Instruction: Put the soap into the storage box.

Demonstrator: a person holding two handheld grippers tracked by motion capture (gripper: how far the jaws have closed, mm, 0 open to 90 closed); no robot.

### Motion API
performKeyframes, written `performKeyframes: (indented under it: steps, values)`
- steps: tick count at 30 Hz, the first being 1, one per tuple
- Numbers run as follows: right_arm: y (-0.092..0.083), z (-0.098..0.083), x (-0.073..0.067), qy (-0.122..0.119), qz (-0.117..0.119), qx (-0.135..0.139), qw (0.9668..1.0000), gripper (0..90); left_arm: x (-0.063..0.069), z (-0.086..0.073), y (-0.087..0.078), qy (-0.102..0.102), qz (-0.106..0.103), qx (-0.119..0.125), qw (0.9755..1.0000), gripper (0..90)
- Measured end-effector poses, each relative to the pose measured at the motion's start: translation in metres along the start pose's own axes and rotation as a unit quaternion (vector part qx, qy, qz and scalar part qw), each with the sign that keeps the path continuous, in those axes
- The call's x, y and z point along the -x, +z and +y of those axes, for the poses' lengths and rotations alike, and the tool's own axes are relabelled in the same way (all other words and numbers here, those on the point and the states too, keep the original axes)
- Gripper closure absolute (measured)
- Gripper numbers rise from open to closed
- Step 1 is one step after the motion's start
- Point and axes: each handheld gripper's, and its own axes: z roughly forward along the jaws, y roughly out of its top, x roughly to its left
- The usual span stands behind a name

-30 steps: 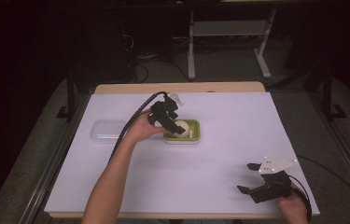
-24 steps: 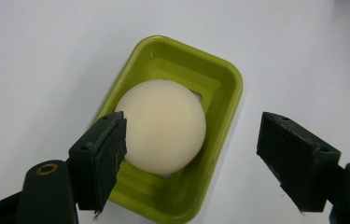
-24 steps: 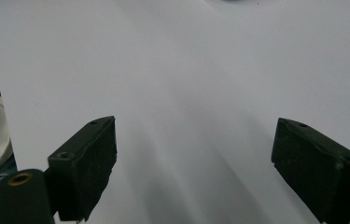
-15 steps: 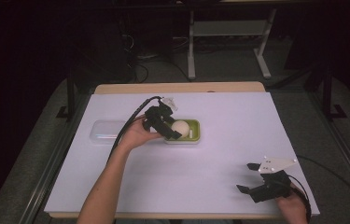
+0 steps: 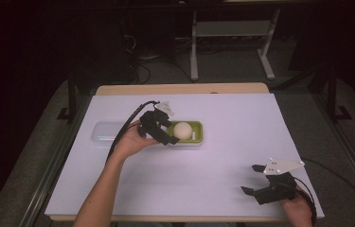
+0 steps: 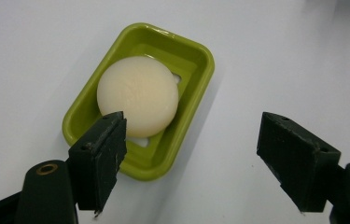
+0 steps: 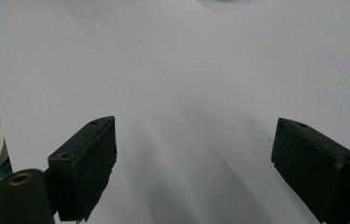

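- Left gripper (image 6: 191, 154): jaws spread wide, holding nothing, just off the dish's 7 o'clock end in its own view, probably so the soap can sit free
- Round cream soap bar (image 6: 137, 95) lies flat inside the green soap dish (image 6: 196, 58), toward its near end; dish sits mid-table
- Clear plastic lid (image 5: 105, 132) lies at the dish's 9 o'clock in the high view, set aside, likely for capping
- Right gripper (image 5: 256, 179): jaws released, empty, parked over bare white table (image 7: 200, 84) at 5 o'clock, out of the way
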Motion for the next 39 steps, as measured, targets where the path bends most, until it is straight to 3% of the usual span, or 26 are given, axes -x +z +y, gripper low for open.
performKeyframes:
  steps: [3,6,15,33,39]
  values:
    - [0.000,0.000,0.000,0.000,-0.001,-0.001,1.0000,13.4,0.003,-0.008,-0.004,-0.013,-0.008,-0.003,0.9999,22.8]
    - [0.001,0.001,-0.001,-0.004,-0.002,-0.003,1.0000,13.3,0.007,-0.015,-0.008,-0.009,-0.002,-0.008,0.9999,22.1]
    - [0.002,0.003,-0.004,-0.003,-0.003,-0.008,1.0000,13.4,0.016,-0.030,-0.026,-0.010,0.003,0.013,0.9999,20.9]
    - [0.003,0.001,-0.004,0.002,-0.011,-0.015,0.9998,13.4,0.030,-0.052,-0.038,-0.013,0.010,0.021,0.9996,18.1]
    - [0.001,0.001,-0.005,0.001,-0.015,-0.011,0.9998,13.4,0.037,-0.057,-0.042,-0.003,0.011,0.023,0.9997,18.1]
